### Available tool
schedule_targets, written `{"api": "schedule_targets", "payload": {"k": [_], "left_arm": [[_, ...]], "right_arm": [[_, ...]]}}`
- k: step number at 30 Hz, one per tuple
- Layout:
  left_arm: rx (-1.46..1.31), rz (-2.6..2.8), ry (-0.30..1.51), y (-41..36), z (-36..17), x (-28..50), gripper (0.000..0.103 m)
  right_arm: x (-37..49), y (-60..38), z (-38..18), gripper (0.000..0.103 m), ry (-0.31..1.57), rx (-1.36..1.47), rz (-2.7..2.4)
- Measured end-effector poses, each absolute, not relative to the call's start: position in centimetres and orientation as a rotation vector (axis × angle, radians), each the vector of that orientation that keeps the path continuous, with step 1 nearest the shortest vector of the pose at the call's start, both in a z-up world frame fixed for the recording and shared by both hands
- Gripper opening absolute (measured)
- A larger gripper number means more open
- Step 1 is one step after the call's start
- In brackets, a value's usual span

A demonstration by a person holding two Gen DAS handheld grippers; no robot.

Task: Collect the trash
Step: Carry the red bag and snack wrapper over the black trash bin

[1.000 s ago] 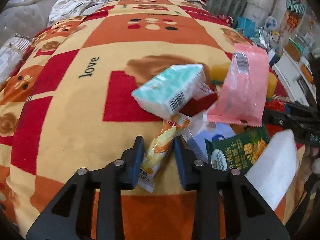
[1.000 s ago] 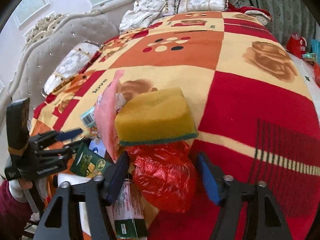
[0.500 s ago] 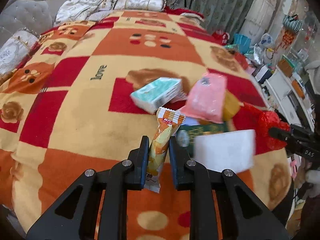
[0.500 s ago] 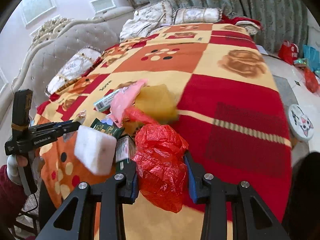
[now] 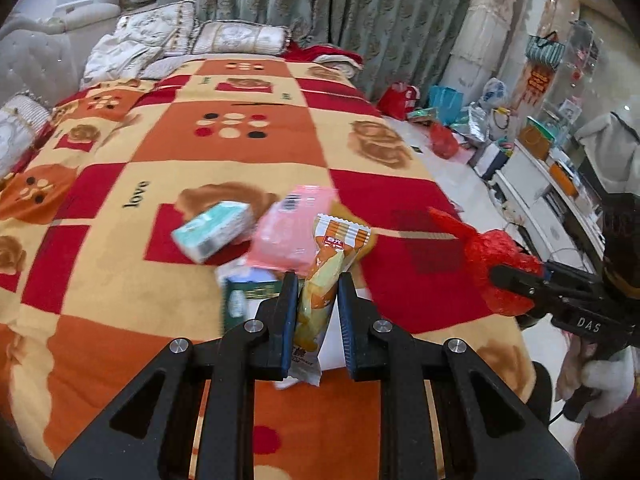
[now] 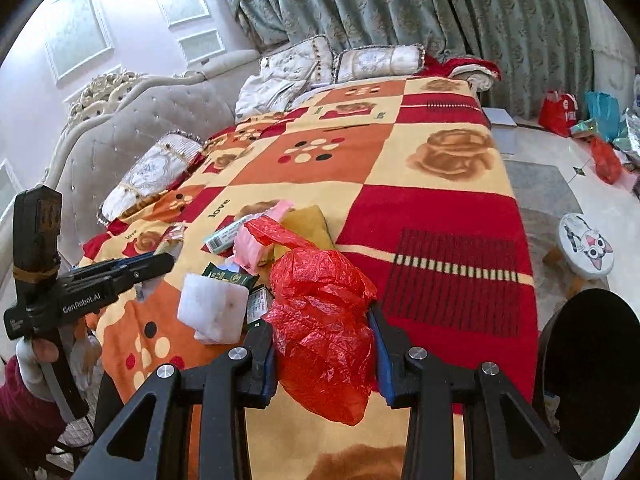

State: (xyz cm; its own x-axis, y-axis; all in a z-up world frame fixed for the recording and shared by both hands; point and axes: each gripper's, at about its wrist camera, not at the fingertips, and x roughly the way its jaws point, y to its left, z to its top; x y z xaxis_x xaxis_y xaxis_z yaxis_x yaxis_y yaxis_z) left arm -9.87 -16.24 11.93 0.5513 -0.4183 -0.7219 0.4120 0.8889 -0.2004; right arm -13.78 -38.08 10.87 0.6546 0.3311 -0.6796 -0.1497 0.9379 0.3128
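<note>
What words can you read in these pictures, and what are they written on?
"love": on the blanket, also seen from the right wrist.
"DAS": on the right gripper, seen from the left wrist.
"GenRobot.AI": on the left gripper, seen from the right wrist.
Orange snack wrapper: red label, too small to read.
Green packet, teal tissue pack, pink packet: print and barcodes too blurred.

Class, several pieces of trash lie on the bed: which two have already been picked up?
The orange snack wrapper, pinched in the left gripper, and the red plastic bag, in the right gripper. The others lie on the blanket.
</note>
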Motion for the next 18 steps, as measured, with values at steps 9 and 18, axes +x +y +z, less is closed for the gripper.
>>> {"api": "schedule_targets", "payload": {"k": [9, 18], "left_arm": [[0.008, -0.536, 0.844, -20.6, 12.7, -10.6, 0.017], [0.039, -0.582, 0.843, -24.5, 13.1, -11.4, 0.017]], "right_arm": [[-15.4, -40.1, 11.7, 0.037, 0.789, 0.253, 0.234], [-16.8, -42.1, 12.0, 0.037, 0.774, 0.27, 0.194]]}}
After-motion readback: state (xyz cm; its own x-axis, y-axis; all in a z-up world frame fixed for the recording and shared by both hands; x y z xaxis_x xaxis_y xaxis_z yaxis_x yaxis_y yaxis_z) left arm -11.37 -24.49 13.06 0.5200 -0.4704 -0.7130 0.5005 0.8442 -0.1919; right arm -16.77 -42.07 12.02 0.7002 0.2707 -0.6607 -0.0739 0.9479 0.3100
